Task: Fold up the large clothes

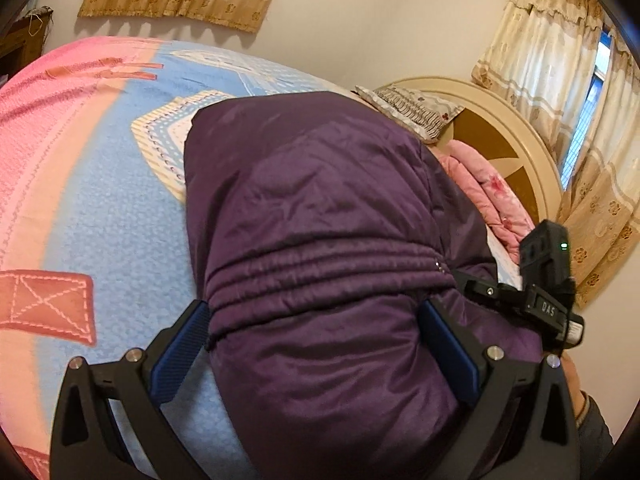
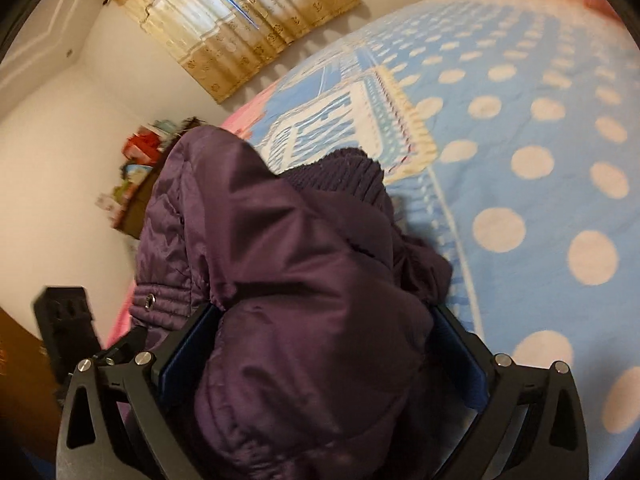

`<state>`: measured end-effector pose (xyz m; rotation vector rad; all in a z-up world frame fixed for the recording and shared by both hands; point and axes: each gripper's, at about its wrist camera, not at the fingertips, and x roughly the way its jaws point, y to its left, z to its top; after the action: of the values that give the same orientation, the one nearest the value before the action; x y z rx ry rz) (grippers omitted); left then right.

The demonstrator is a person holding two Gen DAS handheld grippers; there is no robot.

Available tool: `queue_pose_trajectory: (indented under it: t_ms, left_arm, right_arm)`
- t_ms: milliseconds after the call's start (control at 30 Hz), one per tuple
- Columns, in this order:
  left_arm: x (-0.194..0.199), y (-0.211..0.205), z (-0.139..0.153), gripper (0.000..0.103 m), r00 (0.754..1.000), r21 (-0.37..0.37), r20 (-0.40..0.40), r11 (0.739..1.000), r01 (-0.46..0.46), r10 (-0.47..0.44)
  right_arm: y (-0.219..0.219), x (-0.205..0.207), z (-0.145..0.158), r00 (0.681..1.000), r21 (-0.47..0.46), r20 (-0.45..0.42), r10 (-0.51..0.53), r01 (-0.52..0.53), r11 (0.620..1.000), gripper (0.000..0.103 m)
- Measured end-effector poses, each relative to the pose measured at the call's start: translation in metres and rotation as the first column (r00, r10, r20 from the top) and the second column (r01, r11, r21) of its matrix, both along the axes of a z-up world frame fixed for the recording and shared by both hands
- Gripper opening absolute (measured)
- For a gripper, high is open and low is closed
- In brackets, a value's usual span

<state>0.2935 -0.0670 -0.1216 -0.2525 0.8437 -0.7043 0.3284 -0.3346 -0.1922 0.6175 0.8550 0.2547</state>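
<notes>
The left gripper (image 1: pixel 316 320) stands wide, with a thick bulge of the purple jacket (image 1: pixel 312 200) filling the gap between its blue pads (image 1: pixel 180 348); the fabric touches both, yet whether the pads press it cannot be told. The right gripper (image 2: pixel 324 332) is likewise spread to its widest, a puffy fold of the jacket (image 2: pixel 280 260) lying between its pads (image 2: pixel 188 348), which touch the fabric on both sides without visibly squeezing it. The jacket lies bunched on the bed (image 1: pixel 100 208), over the blue and pink sheet. Only the left view shows the smooth back of the jacket with its gathered waist seams, the pillow (image 1: pixel 412 110), the pink quilt (image 1: pixel 492 196) and the headboard (image 1: pixel 512 128), plus the other gripper's body just beside the jacket and a sleeve (image 1: pixel 592 420) at the lower right. Only the right view shows the ribbed cuff (image 2: pixel 340 172), a snap (image 2: pixel 149 301), the dotted part of the sheet and cluttered shelves (image 2: pixel 136 176) by the wall. Both grippers tilt downward onto the jacket.
</notes>
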Motion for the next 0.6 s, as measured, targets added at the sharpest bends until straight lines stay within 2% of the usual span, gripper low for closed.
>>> queue_pose_trajectory:
  t_ms: [67, 200, 233, 300, 400, 600]
  left_arm:
    - [-0.001, 0.001, 0.0, 0.103, 1.0, -0.015, 0.005, 1.0, 0.002, -0.002]
    - [-0.009, -0.001, 0.008, 0.102, 0.999, 0.001, 0.049, 1.0, -0.009, 0.008]
    - [-0.013, -0.002, 0.012, 0.099, 0.998, 0.005, 0.064, 1.0, -0.008, 0.007]
    - [-0.021, -0.005, 0.019, 0.096, 0.995, 0.031, 0.101, 0.999, -0.007, 0.004]
    - [-0.032, -0.003, 0.029, 0.092, 0.991, 0.051, 0.131, 0.999, -0.008, 0.002]
    - [-0.05, 0.019, 0.039, 0.091, 0.988, 0.059, 0.15, 0.997, -0.048, 0.038]
  right_arm:
    - [0.001, -0.001, -0.001, 1.0, 0.026, 0.011, 0.016, -0.017, 1.0, 0.099]
    - [-0.002, -0.008, -0.002, 0.998, 0.15, 0.051, 0.039, -0.047, 0.988, 0.072]
    - [-0.002, -0.01, -0.002, 0.997, 0.175, 0.065, 0.041, -0.051, 0.983, 0.067]
    - [0.0, -0.016, 0.002, 0.994, 0.22, 0.097, 0.042, -0.062, 0.974, 0.061]
    - [0.005, -0.028, 0.01, 0.989, 0.248, 0.137, 0.055, -0.088, 0.965, 0.057]
    - [0.031, -0.04, 0.03, 0.977, 0.247, 0.175, 0.123, -0.164, 0.955, 0.054]
